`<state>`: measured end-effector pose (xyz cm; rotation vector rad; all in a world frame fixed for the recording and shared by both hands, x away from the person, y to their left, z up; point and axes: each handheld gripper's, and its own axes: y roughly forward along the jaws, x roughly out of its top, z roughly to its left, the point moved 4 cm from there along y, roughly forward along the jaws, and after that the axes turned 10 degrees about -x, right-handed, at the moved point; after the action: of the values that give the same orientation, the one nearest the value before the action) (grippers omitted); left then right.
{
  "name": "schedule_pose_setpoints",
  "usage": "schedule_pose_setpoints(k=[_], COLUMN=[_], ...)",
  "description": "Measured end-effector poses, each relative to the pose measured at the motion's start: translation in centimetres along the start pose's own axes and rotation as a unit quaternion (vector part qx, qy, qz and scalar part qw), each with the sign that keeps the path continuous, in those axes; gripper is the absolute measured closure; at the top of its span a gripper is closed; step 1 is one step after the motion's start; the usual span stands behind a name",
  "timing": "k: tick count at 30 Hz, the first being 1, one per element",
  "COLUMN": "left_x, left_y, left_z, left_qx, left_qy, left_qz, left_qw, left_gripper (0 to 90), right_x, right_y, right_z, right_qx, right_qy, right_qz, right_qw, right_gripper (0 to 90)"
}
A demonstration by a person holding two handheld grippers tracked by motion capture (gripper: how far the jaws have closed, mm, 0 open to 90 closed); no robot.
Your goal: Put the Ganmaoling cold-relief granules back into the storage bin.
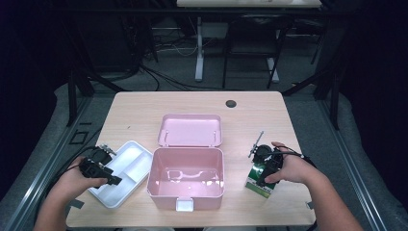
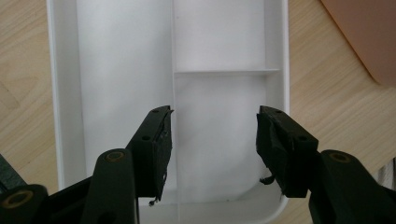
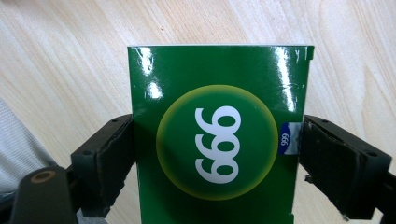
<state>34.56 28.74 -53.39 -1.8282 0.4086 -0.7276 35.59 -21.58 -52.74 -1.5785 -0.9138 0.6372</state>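
A glossy green box (image 3: 215, 70) printed with "999" in a yellow circle stands between the jaws of my right gripper (image 3: 217, 158), and both pads press its sides. In the high view this green box (image 1: 255, 186) is at the table's right front with the right gripper (image 1: 263, 177) over it. My left gripper (image 2: 215, 140) hangs open above a white divided tray (image 2: 219, 42), with nothing between its fingers. The same tray (image 1: 127, 166) lies at the left front, the left gripper (image 1: 113, 180) over its near end.
An open pink box (image 1: 152, 179) sits at the centre front between tray and green box. Its pink lid (image 1: 191, 130) lies flat just behind it. A dark round hole (image 1: 231, 103) marks the far tabletop. A corner of the pink box (image 2: 364, 32) is close to the tray.
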Motion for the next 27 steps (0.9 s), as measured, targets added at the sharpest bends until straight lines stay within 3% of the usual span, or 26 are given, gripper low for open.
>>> schedule_pose_setpoints(k=[13,27], left_x=[0.01,0.02], left_y=[0.02,-0.07], left_z=[0.00,0.00], left_qx=[-0.001,0.000], left_qy=[0.001,0.002], left_qz=[0.000,-0.001], left_qw=[1.0000,1.0000], left_gripper=[45.7,45.7], right_x=[0.54,0.50], right_y=[0.24,0.07], right_z=[0.05,0.07], right_qx=[-0.002,0.001], right_qy=[-0.020,-0.015], right_qz=[0.033,0.031], right_qw=[0.9992,0.9994], right_gripper=[14.7,15.9])
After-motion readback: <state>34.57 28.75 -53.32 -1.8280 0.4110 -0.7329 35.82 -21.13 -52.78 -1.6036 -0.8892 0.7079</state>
